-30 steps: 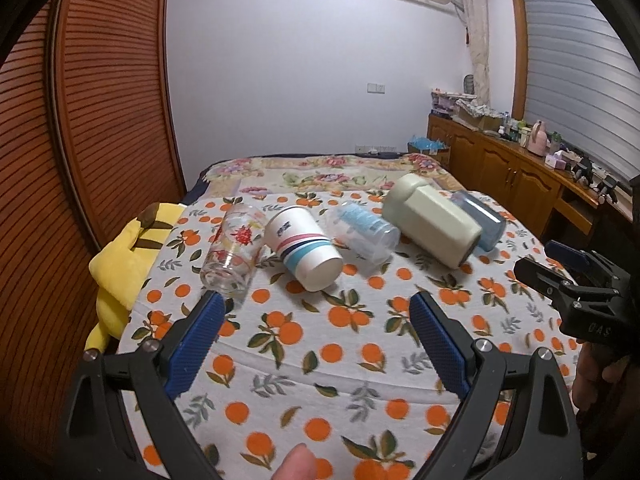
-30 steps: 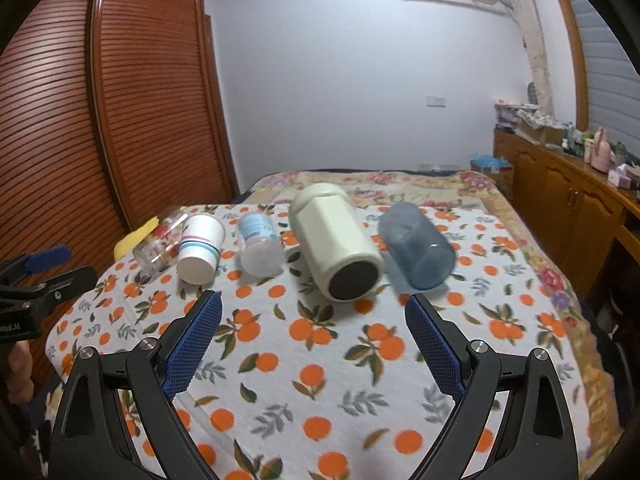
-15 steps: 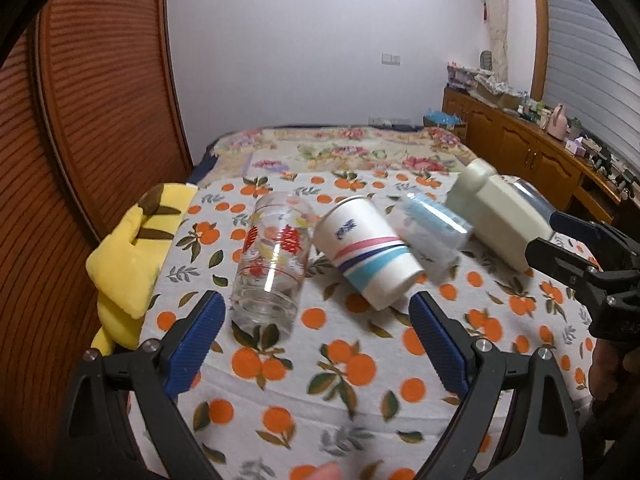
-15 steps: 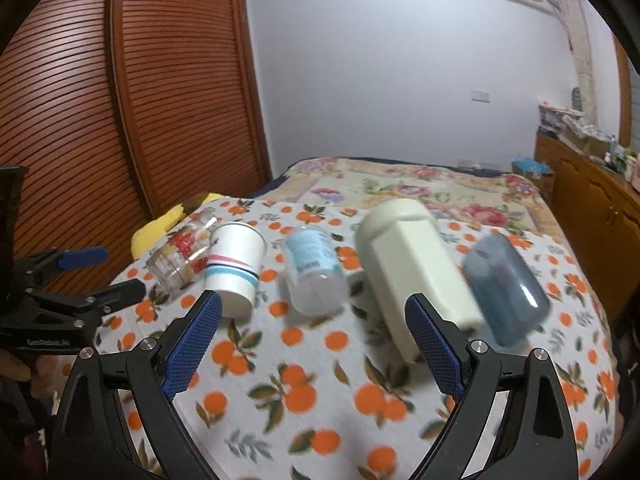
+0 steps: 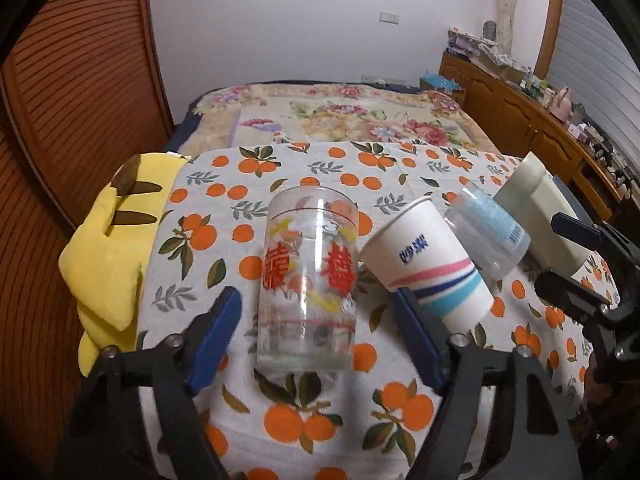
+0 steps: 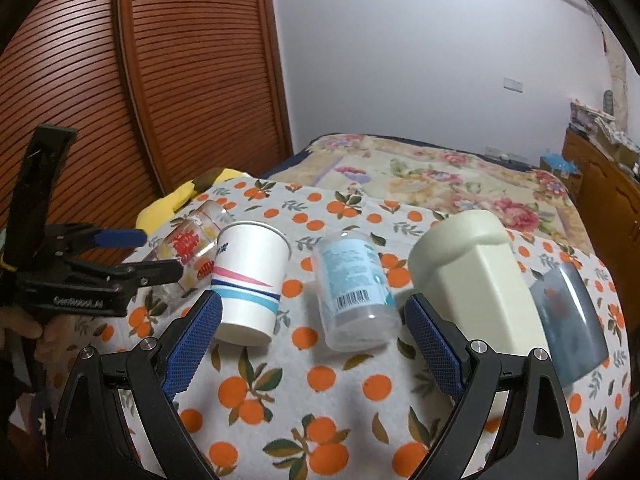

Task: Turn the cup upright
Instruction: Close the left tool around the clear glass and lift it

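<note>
Both grippers have come closer to the row of lying cups, and the left gripper (image 5: 316,324) now has its open jaws on either side of the glass cup (image 5: 307,280), holding nothing yet.

Taking the glass cup as landmark: it lies on its side on the orange-print cloth (image 5: 280,408), thick base toward the camera, mouth pointing away. It looks stiff, smooth, rather heavy and breakable, so I judge a firm hold across the middle of the body is best, not at the thin rim. Just beside it on its right lies the striped paper cup (image 5: 428,264), light and easy to crush or push; room on that side is narrow. To its left the cloth is free up to the yellow plush (image 5: 108,256). Further right the right gripper (image 6: 312,324) is wide open around the clear plastic cup (image 6: 354,284), gripping nothing.
</note>
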{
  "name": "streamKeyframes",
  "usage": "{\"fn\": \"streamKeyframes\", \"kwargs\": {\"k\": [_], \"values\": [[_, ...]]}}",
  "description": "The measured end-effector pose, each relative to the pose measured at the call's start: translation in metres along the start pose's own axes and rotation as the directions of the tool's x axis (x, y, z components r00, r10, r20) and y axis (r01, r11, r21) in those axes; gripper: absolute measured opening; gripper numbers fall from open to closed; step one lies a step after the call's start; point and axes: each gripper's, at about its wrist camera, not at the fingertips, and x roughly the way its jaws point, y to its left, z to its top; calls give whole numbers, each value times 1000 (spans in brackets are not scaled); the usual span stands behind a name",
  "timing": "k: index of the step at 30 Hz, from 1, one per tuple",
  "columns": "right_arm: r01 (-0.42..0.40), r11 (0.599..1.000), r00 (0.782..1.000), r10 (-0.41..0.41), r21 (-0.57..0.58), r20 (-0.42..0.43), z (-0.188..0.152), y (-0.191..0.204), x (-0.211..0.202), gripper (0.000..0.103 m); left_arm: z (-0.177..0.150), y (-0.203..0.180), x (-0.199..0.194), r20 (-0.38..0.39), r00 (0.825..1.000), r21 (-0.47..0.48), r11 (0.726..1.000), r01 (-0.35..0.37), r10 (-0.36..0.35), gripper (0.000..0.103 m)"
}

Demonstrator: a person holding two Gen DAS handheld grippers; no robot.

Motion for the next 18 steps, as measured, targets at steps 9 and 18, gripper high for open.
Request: {"fn": "streamKeyframes", "kwargs": {"k": [9, 18], "values": [[0, 1000, 1000, 0, -4, -22, 0, -1, 10, 94, 13, 2, 24, -71, 997, 27, 1000, -11, 13, 66], [5, 1000, 1000, -5, -9, -16, -1, -1, 7, 94, 15, 6, 37, -75, 997, 13, 1000, 10, -9, 60]]}}
